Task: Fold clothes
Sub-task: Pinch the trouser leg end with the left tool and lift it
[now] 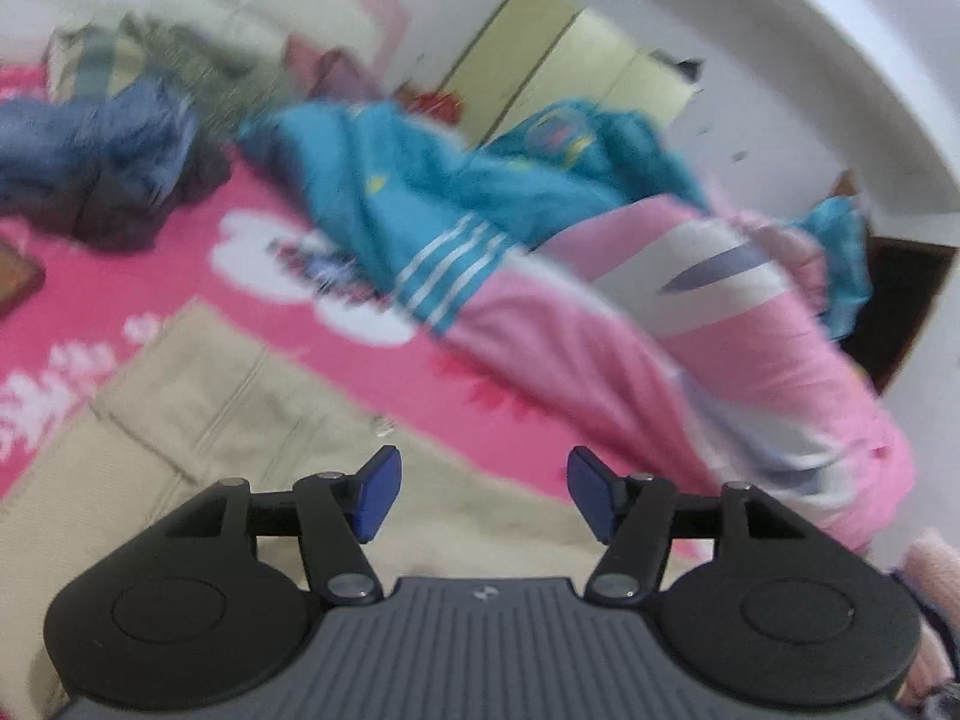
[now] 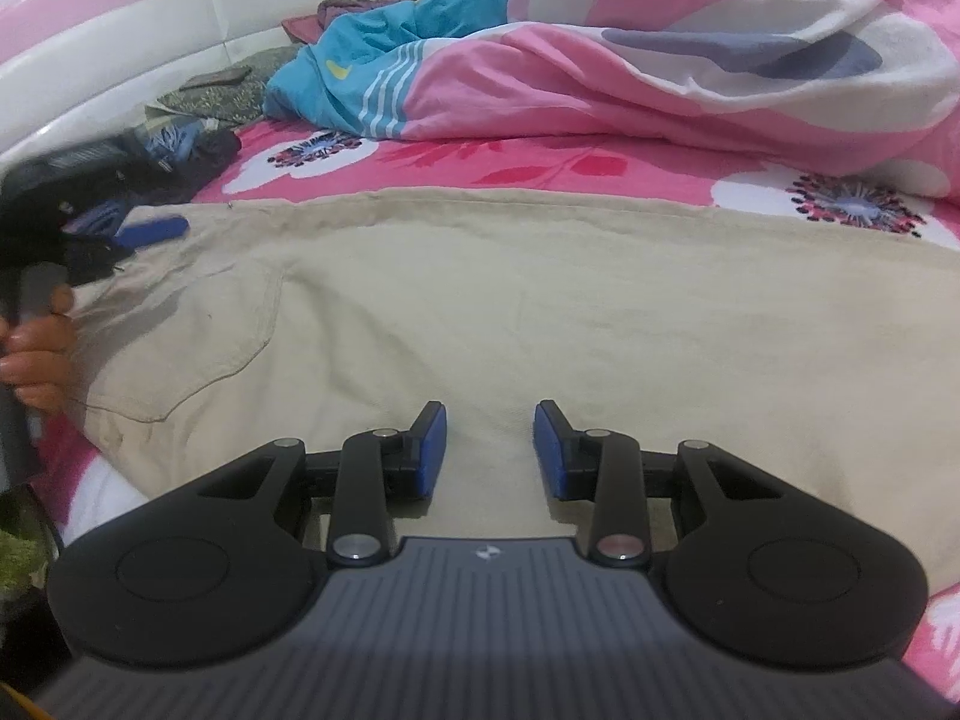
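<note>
Left wrist view, blurred: the left gripper (image 1: 480,495) has its jaws apart, nothing between them, above the beige garment (image 1: 198,420), which spreads toward 9 o'clock on the pink floral bed (image 1: 336,360).

Right wrist view: the right gripper (image 2: 489,450) also has jaws apart and empty, over the beige garment (image 2: 510,300) lying flat; a hand (image 2: 36,354) sits at 9 o'clock.

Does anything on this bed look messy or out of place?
Yes. The pink and blue duvet is bunched up behind the flat beige garment, and dark clothes sit crumpled in a heap by the headboard.
</note>
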`<action>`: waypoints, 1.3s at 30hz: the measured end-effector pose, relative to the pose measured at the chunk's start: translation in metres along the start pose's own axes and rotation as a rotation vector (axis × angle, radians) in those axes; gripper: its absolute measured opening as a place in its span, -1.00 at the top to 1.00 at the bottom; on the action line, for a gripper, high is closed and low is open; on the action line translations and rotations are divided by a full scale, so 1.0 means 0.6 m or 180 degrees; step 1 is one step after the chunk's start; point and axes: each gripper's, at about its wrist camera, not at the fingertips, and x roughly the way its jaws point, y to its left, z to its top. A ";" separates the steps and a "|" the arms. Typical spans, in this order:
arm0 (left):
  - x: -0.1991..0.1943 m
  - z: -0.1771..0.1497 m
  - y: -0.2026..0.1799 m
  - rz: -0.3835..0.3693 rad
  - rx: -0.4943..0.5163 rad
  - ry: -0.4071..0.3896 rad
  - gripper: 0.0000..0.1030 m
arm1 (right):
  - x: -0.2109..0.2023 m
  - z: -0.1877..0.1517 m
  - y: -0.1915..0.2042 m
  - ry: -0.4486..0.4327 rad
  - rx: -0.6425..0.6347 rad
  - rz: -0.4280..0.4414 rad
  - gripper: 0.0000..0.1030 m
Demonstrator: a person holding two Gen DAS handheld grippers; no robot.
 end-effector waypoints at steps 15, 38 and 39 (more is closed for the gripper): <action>-0.207 -0.087 0.050 0.0744 -0.0141 0.0024 -0.30 | -0.003 -0.019 -0.030 -0.0228 0.0303 0.0318 0.32; -0.116 -0.078 0.114 0.1241 -0.0888 -0.0388 0.51 | -0.003 -0.023 -0.022 -0.0265 0.0214 0.0261 0.28; -0.116 -0.075 0.105 0.1266 -0.0800 -0.0438 0.54 | -0.003 -0.024 -0.022 -0.0268 0.0217 0.0263 0.28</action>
